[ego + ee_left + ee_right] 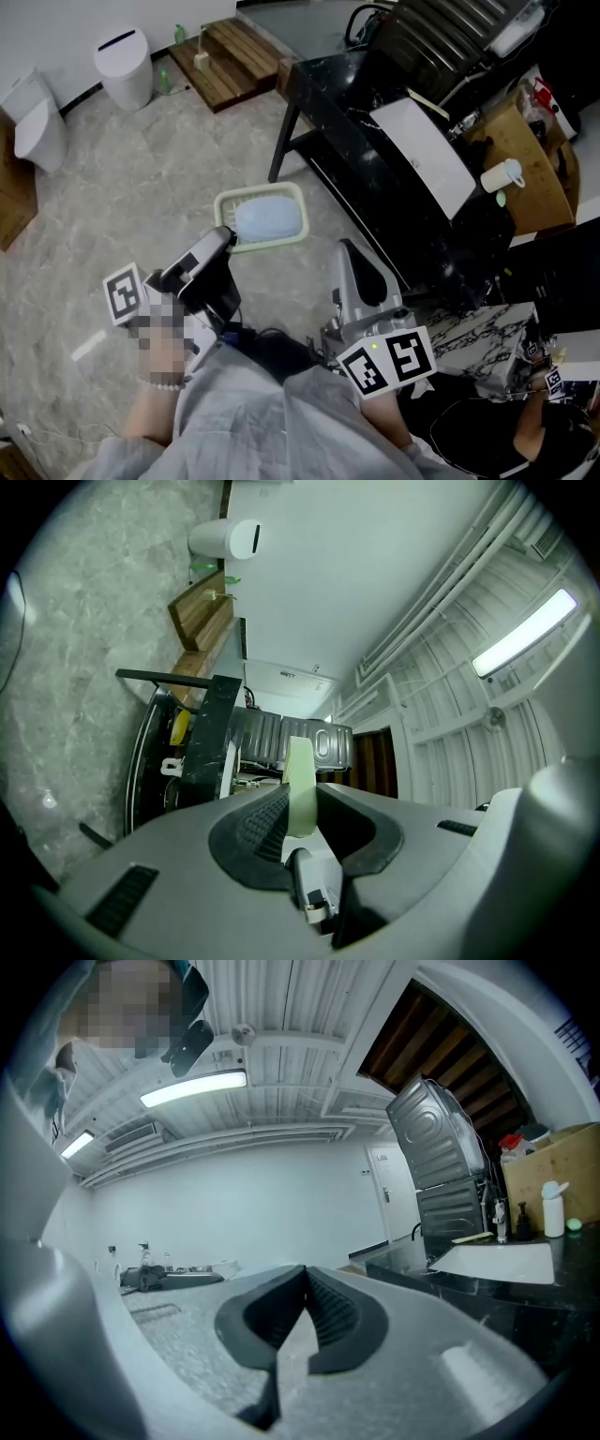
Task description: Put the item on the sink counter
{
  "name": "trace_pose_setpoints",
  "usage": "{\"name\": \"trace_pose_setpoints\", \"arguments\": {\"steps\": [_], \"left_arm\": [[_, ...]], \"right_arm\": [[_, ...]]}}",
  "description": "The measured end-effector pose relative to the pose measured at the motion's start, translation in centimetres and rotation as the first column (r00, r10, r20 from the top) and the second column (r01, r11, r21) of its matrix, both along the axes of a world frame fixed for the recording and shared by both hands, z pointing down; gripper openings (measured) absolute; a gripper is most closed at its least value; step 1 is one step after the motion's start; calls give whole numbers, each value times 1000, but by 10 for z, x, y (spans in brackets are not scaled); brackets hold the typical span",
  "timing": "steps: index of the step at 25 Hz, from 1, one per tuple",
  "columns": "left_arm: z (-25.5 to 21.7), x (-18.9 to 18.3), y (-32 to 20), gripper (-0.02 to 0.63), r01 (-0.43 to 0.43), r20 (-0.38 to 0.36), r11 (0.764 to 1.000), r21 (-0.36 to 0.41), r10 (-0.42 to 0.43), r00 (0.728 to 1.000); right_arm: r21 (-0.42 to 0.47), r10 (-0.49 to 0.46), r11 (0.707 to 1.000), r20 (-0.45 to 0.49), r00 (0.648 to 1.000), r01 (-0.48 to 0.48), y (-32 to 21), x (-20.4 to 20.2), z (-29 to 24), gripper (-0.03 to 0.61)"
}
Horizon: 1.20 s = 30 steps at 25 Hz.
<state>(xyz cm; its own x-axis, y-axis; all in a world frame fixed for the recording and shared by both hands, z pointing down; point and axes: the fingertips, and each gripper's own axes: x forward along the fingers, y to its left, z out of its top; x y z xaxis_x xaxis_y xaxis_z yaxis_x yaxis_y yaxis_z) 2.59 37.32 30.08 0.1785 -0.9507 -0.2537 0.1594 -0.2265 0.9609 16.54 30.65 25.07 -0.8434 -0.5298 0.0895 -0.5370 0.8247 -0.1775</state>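
Floor: pale marble floor (141, 187) lies wide and bare to my left and ahead, and it is the main room I have for moving.
Sink counter: the black sink counter (347, 141) runs slantwise on my right. Its long near edge faces the open floor and its slanted leg (284, 131) stands at the far corner.
Metal unit: a ribbed metal unit (450, 28) stands at the counter's far end.
Basin: a white basin (427, 155) sits in the counter top, with bare black surface beside it toward me.
Wooden platform: a low wooden platform (230, 61) lies by the far wall, well apart from me.
Box: a cardboard box (530, 159) is beyond the basin, with a white bottle (502, 175) in front of it.
Toilet, bin: a toilet (33, 122) and a white bin (125, 66) stand at the far left.
Tray: the pale green tray (253, 191) holds a blue pad (270, 218). It hangs over the floor near the counter's edge, not touching it.
Left tongs: my left gripper (225, 239) is clamped on the tray's rim.
Right tongs: my right gripper (349, 248) has its jaws pressed together and empty, just beside the counter edge.
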Motion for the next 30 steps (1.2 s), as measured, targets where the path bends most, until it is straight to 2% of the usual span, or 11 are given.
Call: {"name": "trace_pose_setpoints", "arguments": {"steps": [11,18,30], "left_arm": [[7,-15,13,89,-15,10,1000,-4,15,1000],[10,-20,13,89,11,12,1000,10,-11,1000],[5,-51,-27,89,75,10,997,15,-75,997]], "right_arm": [[7,24,1000,-5,1000,-24,13,-12,3,-3],[6,9,1000,-13,1000,-9,10,-14,11,-3],[31,-64,997,-3,998,64,-37,-54,3,-3]]}}
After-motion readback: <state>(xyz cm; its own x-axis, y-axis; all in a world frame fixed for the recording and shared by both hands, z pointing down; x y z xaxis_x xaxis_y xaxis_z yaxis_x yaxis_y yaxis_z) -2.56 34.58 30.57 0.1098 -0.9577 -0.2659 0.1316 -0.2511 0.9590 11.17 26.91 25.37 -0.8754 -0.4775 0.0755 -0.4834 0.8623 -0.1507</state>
